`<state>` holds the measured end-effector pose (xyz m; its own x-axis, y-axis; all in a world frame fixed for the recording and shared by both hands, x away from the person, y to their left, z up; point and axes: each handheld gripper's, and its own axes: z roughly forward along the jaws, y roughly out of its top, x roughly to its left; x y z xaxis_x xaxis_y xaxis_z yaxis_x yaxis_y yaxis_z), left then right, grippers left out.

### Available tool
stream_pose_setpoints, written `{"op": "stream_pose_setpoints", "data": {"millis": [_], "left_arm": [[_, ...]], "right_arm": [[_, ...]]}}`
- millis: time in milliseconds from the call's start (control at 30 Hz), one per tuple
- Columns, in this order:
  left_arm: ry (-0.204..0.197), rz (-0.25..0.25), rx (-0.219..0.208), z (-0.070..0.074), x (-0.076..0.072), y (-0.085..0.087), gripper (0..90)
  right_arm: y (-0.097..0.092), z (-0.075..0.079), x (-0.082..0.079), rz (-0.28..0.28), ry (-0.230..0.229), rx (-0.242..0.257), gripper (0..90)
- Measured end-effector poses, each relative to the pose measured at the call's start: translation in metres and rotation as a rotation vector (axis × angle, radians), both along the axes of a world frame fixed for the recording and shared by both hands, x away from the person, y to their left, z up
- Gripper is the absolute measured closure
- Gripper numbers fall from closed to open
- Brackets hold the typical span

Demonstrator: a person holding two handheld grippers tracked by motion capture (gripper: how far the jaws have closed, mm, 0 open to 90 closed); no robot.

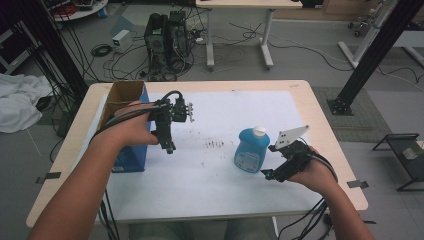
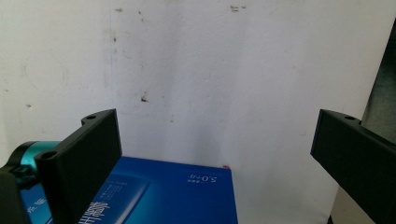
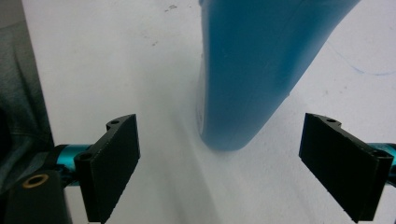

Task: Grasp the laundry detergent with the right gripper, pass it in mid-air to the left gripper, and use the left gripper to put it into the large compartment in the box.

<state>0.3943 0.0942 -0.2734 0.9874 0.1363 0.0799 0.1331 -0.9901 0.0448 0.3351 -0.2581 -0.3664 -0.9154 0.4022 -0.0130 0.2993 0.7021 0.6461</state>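
Note:
A blue bottle [image 1: 251, 149] with a white cap stands upright on the white sheet [image 1: 210, 185], right of centre. My right gripper [image 1: 269, 174] sits low just in front and to the right of it, open. In the right gripper view the bottle's base [image 3: 243, 93] lies ahead between the spread jaws, not touched by the right gripper [image 3: 222, 144]. A blue box [image 1: 131, 159] with an open brown top stands at the table's left. My left gripper [image 1: 169, 148] hangs beside its right face, pointing down and open. The left gripper [image 2: 217, 140] looks onto the sheet and the box [image 2: 177, 196], holding nothing.
Dark smudges [image 1: 215, 144] mark the sheet between box and bottle. The wooden table edge [image 1: 334, 150] runs close on the right. On the floor behind stand a computer tower [image 1: 167, 40], loose cables, a desk [image 1: 240, 30] and black frame posts [image 1: 375, 55].

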Motion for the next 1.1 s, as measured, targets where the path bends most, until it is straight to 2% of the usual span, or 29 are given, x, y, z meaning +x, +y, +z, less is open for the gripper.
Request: {"op": "stream_pose_setpoints", "data": {"millis": [267,400,500,667,700,733,767,1100], "left_arm": [[-0.004,-0.002,-0.006,0.0,0.0,0.002,1.7],[-0.003,-0.009,0.0,-0.001,0.002,0.001,1.7],[-0.001,-0.008,-0.001,-0.002,0.001,0.0,1.7],[-0.003,-0.005,-0.002,-0.002,0.0,0.002,1.7],[0.002,-0.034,0.029,0.001,0.002,0.002,1.7],[-0.005,-0.002,0.002,-0.001,0.0,0.003,1.7],[-0.002,-0.002,-0.002,-0.002,0.0,0.003,1.7],[0.004,0.0,0.006,-0.004,-0.001,0.008,1.7]], "right_arm": [[0.002,-0.011,0.01,-0.024,-0.012,0.051,11.4],[0.005,-0.016,0.012,-0.06,-0.013,0.063,11.4],[0.007,-0.019,0.014,-0.044,-0.017,0.077,11.4],[0.01,-0.022,0.016,-0.058,-0.021,0.097,11.4],[0.01,-0.023,0.016,-0.057,-0.025,0.101,11.5],[0.01,-0.024,0.017,-0.059,-0.033,0.11,11.5],[0.011,-0.024,0.016,-0.06,-0.025,0.107,11.4],[0.016,-0.029,0.018,-0.068,-0.053,0.16,11.5]]}}
